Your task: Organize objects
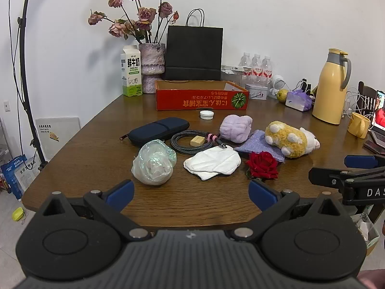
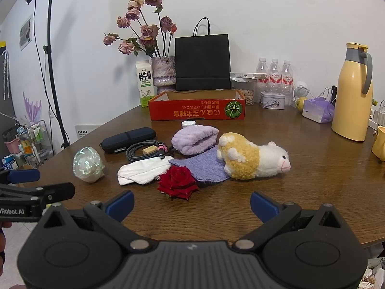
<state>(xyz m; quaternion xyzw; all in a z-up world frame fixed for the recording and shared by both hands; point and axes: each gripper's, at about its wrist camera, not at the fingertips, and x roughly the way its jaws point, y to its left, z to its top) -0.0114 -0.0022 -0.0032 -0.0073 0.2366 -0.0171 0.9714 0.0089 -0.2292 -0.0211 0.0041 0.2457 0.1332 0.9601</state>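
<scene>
**Brown table, both grippers wide and empty**

Wooden tabletop [image 1: 84, 168] fills the left wrist view, with the left gripper [image 1: 191, 192] hovering at its near edge, jaws spread wide and nothing between them. Just ahead lie a crumpled plastic bag [image 1: 154, 162], a white face mask [image 1: 213, 162] and a red rose [image 1: 262, 165]. Behind them a dark zip case [image 1: 158, 130] lies with its long axis running left to right, beside a coiled cable [image 1: 190, 142]. The red cardboard tray [image 1: 202, 100] stands farther back; its inside is hidden from here.

From the right wrist view, the right gripper [image 2: 192, 204] is likewise released and empty above the table edge. A plush sheep [image 2: 252, 157] lies on its side, head pointing right, partly on a purple knitted cloth [image 2: 207, 168]. What shows of the tray's [image 2: 197, 110] interior is bare cardboard.
</scene>
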